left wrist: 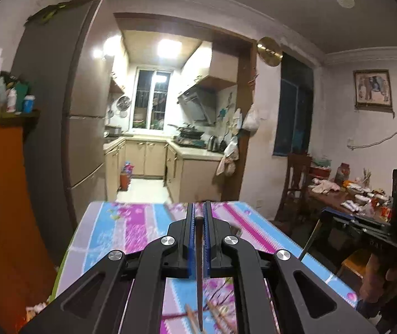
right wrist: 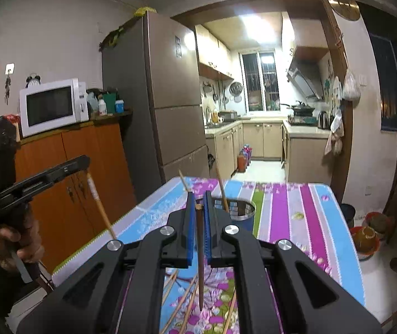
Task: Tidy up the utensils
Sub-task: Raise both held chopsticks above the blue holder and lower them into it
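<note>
Between left fingers (left wrist: 199,211): dark chopstick (left wrist: 199,264) clamped | right fingers (right wrist: 199,200): chopstick (right wrist: 200,256) clamped, hanging down

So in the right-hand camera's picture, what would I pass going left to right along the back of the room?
Microwave → orange cabinet → fridge → kitchen window → range hood → gold wall disc.
</note>
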`<move>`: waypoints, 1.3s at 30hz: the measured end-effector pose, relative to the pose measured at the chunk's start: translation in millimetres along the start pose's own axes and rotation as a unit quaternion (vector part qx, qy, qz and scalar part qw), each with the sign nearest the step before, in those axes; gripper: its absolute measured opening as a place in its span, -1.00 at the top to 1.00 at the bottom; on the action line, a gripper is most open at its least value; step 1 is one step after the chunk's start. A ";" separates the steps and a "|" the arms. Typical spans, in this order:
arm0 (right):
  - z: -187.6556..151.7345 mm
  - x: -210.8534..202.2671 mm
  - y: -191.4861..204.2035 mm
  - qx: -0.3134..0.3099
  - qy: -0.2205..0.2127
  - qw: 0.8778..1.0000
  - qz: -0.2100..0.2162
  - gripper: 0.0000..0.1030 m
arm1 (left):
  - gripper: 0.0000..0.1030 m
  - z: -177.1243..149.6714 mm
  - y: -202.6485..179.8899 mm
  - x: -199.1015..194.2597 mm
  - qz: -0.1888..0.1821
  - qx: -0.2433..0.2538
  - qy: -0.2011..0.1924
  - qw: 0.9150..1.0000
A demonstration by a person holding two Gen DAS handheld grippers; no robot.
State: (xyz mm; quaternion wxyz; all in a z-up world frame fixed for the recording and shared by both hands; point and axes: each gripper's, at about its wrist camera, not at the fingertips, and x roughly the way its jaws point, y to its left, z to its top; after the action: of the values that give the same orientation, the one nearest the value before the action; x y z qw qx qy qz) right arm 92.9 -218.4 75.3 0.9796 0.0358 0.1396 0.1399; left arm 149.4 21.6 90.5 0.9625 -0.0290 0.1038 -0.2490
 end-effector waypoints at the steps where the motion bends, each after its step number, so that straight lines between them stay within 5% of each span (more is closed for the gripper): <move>1: 7.5 -0.1 -1.7 0.000 -0.004 1.000 0.000 0.91 | 0.86 8.8 -2.4 4.7 -0.005 0.002 -0.003 1.000; 11: 110.4 31.9 -35.5 0.012 -0.027 0.999 -0.016 0.91 | 0.86 106.7 -26.6 75.2 -0.015 0.026 -0.029 0.999; 17: 150.1 76.9 -58.1 0.033 -0.006 0.999 -0.035 0.91 | 0.86 127.9 -33.7 124.3 -0.003 0.039 -0.006 0.999; 27: 144.4 141.4 -69.2 0.033 0.043 0.995 -0.078 0.91 | 0.86 107.0 -19.3 193.7 0.015 0.038 0.051 0.998; 39: 122.9 172.9 -65.9 0.038 0.106 0.991 -0.077 0.91 | 0.86 82.7 0.6 227.1 -0.005 0.024 0.118 0.993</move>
State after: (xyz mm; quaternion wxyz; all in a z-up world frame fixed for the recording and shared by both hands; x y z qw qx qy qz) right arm 304.5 -236.3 140.4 0.9651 0.0471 0.2502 0.0613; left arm 361.4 -87.7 129.2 0.9428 0.0234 0.2106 -0.2575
